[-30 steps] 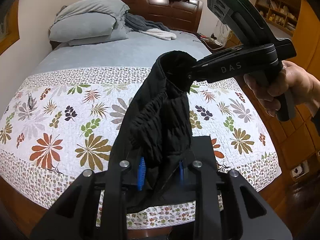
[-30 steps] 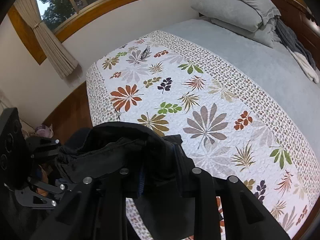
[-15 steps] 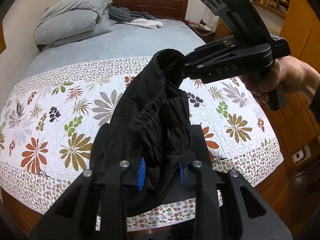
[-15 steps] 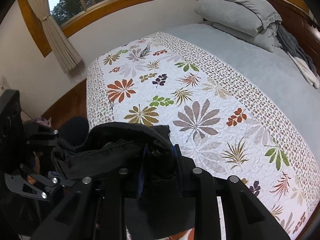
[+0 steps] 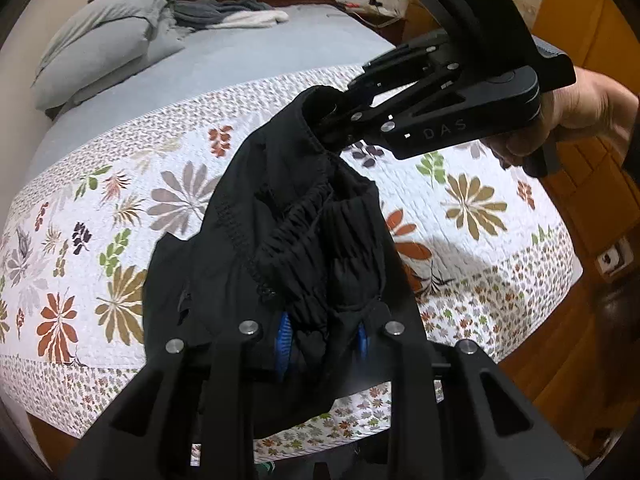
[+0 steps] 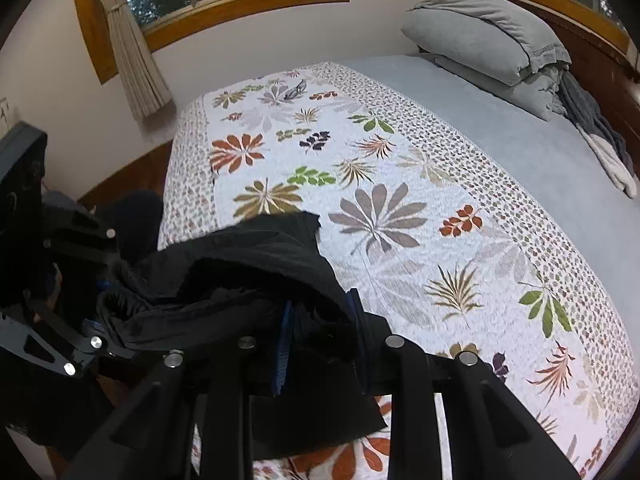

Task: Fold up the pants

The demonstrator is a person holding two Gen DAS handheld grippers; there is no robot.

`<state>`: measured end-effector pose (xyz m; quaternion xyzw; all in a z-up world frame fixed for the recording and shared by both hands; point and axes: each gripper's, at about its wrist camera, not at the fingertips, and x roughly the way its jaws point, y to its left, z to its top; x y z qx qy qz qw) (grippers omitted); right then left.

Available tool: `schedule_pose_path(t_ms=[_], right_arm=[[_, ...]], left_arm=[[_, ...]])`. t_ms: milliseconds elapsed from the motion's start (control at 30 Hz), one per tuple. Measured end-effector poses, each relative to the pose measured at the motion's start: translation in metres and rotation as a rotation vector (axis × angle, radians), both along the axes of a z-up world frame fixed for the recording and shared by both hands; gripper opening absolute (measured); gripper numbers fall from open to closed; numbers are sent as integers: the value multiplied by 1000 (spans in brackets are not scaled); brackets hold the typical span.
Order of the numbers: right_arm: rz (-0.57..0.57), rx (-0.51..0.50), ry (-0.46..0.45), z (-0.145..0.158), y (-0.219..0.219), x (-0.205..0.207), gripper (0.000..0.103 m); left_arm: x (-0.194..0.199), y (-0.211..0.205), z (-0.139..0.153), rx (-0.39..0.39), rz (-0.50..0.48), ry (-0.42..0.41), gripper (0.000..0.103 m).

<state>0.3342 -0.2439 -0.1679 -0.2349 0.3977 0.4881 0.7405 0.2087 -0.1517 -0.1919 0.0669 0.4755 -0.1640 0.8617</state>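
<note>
Black pants (image 5: 288,216) with a gathered elastic waistband hang in the air above the foot of the bed, stretched between both grippers. My left gripper (image 5: 322,344) is shut on one end of the waistband. My right gripper (image 5: 334,124) is shut on the other end, higher and further over the bed, with a hand on its handle. In the right wrist view my right gripper (image 6: 320,336) pinches the bunched black fabric (image 6: 240,272), and the left gripper (image 6: 80,320) shows at the left edge holding the far end.
The bed carries a white quilt with a leaf pattern (image 5: 120,200) and a grey sheet (image 5: 248,56) beyond it. Grey pillows (image 6: 484,36) and loose cloths (image 5: 236,12) lie by the wooden headboard. Wooden cabinets (image 5: 592,32) stand to the right, a window with a curtain (image 6: 128,40) to the left.
Both grippers, still holding the pants, have moved forward over the bed. The right gripper has come closer to the left camera, and the waistband sags less tautly between them.
</note>
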Motion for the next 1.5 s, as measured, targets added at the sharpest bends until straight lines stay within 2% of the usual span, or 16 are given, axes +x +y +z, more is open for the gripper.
schedule_pose_path(t_ms=[167,500,833,1000,1267,1367,1400,1467,1500], right_arm=[[20,-20,-25,-18,-15,-5,27],[69,-86,-33,-57,-35,-2,27],[119,-171,-4,-95,-49,4,27],[97,-184,13,-105,-58,7,33],[-3,-162,52,-109,-78,7,39],[-93,-104,82,-106,-91,5,40],[-130,-95,95,-105,-94,4,43],[-241,-68,147,-103,-107,2,63],[-318,-36,206,-101,-117,3,68]], left_arm=[[3,-15,-18,22,-32,39,24],[13,-34,-57,9,-49,131,24],[19,-48,-97,4,-53,205,25],[20,-50,-110,-1,-58,226,25],[19,-54,-120,10,-69,237,27],[18,-56,-122,16,-72,238,28],[18,-56,-122,19,-73,237,28],[18,-58,-124,27,-81,234,29],[18,-58,-124,29,-85,234,31]])
